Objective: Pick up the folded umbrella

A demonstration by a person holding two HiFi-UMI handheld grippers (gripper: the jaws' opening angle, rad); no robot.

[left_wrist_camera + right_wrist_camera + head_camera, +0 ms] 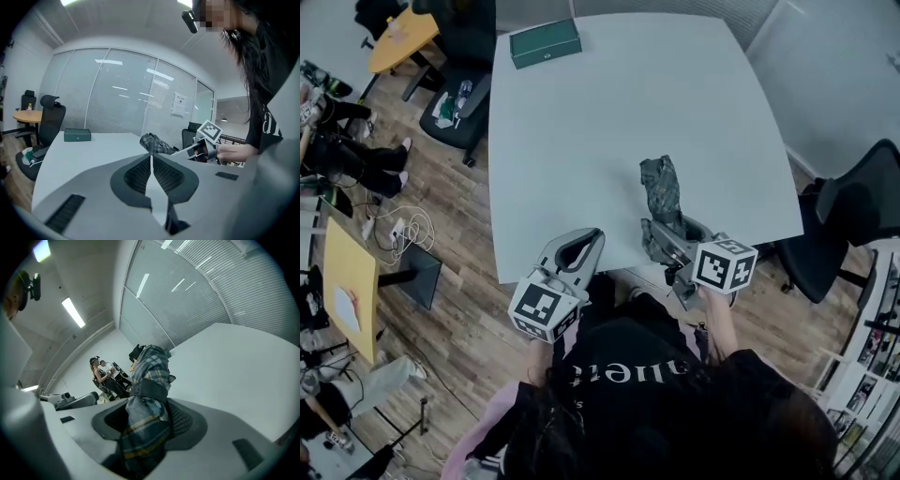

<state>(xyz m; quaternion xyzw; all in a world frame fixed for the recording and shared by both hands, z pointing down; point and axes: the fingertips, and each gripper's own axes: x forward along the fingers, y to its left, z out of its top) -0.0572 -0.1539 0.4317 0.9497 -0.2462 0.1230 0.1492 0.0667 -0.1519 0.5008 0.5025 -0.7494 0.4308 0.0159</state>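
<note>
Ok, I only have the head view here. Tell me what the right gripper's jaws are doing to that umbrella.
Observer: The right gripper is shut on the umbrella; its jaws press the plaid fabric from both sides.
Operator: Now check the left gripper.
Observer: The left gripper is shut, jaws together with nothing between them.

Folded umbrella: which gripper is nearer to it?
Right. The right gripper holds the umbrella by its near end; the left gripper, shut and empty, sits apart at the table edge.
</note>
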